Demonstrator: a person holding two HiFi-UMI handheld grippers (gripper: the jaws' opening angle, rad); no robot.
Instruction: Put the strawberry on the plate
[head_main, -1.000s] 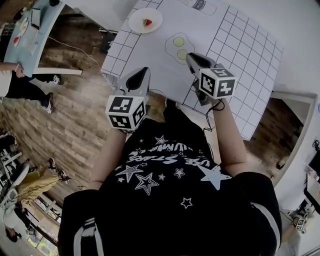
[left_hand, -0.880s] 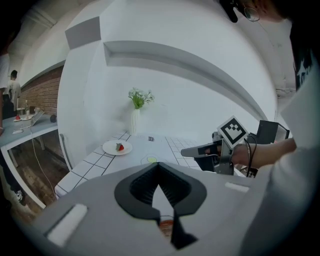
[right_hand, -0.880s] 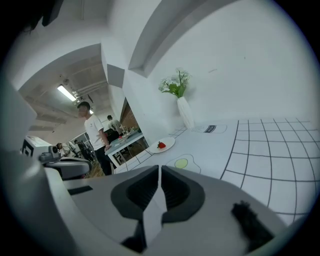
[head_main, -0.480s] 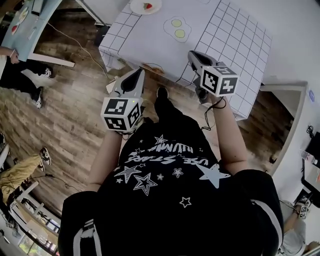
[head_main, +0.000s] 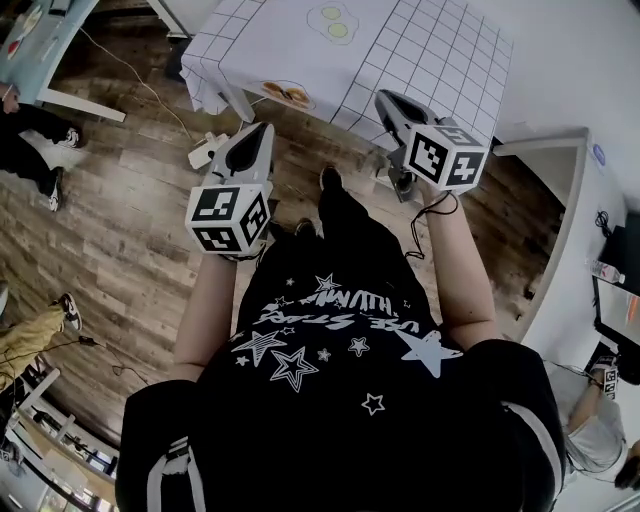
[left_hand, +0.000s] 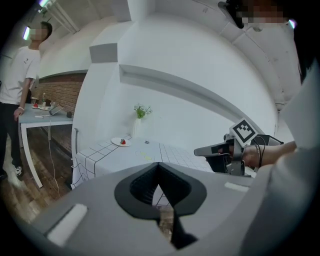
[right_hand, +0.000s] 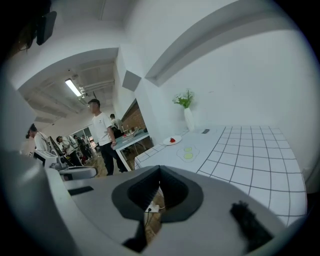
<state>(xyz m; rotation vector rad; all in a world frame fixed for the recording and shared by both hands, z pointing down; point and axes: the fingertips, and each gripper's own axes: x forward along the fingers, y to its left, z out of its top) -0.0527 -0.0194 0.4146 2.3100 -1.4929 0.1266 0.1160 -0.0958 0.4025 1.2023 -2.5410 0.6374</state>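
Change: since a second ago the surface (head_main: 420, 50) has slid up to the top edge of the head view, and the plate has dropped out of that view. Both claws, which were over the cloth's near edge, now hang over the wooden floor (head_main: 130, 220).
Left claw (head_main: 259, 135): closed, tips meeting, nothing between them. It is held out in front of the body on a bare forearm and points toward the surface's near left corner.
Right claw (head_main: 386, 99): also closed and empty. It reaches slightly farther forward than the left, close to the surface's near edge, with its marker cube facing up.
Floor: a white plug strip (head_main: 205, 152) lies just beside the left claw's tip in the head view.
Between claws and plate: floor, then the cloth's hanging edge, then the gridded cloth with the egg print (head_main: 332, 20) about halfway along it.
Plate (left_hand: 115, 142): small and white, at the surface's far left corner.
Strawberry (left_hand: 123, 142): lies on the plate, well apart from both claws.
Vase (right_hand: 188, 119): white with a green sprig, behind the plate by the wall.
Beyond: a person in a white T-shirt (right_hand: 102, 135) stands at a blue side surface (right_hand: 131, 140).
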